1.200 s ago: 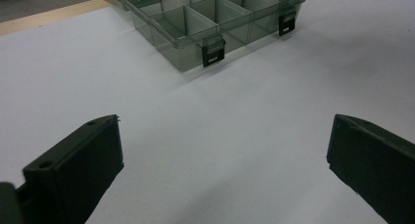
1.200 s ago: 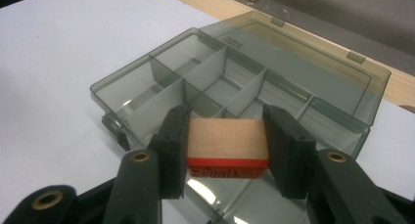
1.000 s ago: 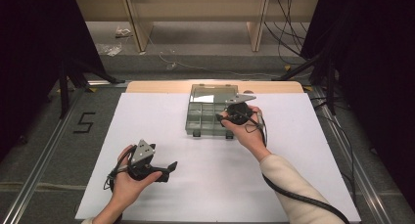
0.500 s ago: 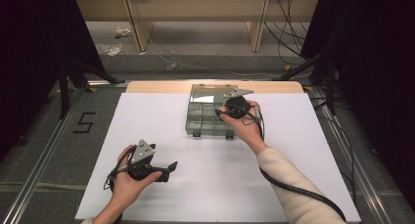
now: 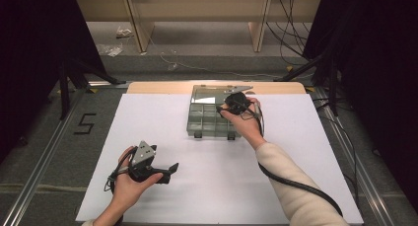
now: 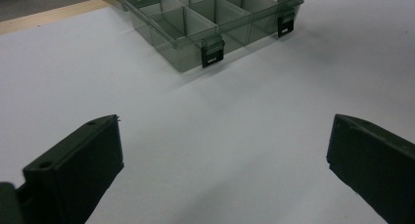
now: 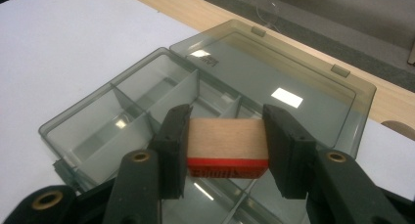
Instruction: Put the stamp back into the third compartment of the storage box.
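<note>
Carrying step: left gripper (image 5: pixel 167 169) idles nearest on the white table sheet (image 5: pixel 197 186), jaws spread wide, holding nothing. Farther out, right gripper (image 7: pixel 225 141) clamps a small wooden block with red rubber base (image 7: pixel 226 146) over the open smoky-clear plastic compartment box (image 7: pixel 98 121). Next, likely: lower it into one compartment, clear of dividers, then release.

Glossy clear plastic box (image 7: pixel 205 101); matt wood block (image 7: pixel 226 138).
</note>
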A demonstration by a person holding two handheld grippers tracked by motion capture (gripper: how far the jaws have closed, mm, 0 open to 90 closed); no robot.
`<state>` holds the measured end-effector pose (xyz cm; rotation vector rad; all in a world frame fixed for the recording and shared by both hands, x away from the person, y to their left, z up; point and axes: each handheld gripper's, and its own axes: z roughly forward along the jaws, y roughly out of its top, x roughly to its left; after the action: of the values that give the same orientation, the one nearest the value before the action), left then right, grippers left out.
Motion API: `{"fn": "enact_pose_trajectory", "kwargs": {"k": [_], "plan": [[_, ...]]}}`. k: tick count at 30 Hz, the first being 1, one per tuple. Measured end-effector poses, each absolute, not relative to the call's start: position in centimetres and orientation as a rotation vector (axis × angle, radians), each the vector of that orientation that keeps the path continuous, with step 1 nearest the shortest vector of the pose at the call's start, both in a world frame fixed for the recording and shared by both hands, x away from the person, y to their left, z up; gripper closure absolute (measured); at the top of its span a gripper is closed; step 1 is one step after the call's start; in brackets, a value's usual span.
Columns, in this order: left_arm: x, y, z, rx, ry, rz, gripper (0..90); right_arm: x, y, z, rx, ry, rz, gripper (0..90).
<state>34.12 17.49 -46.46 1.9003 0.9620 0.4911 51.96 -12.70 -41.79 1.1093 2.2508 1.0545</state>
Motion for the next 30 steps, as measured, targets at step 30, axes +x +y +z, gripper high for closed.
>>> {"fn": "enact_pose_trajectory", "kwargs": {"k": [30], "plan": [[34.2, 17.5, -46.5, 1.898, 0.959, 0.484, 0.0, 54.5, -11.8, -42.9, 1.166, 2.263, 1.012, 56.0]]}}
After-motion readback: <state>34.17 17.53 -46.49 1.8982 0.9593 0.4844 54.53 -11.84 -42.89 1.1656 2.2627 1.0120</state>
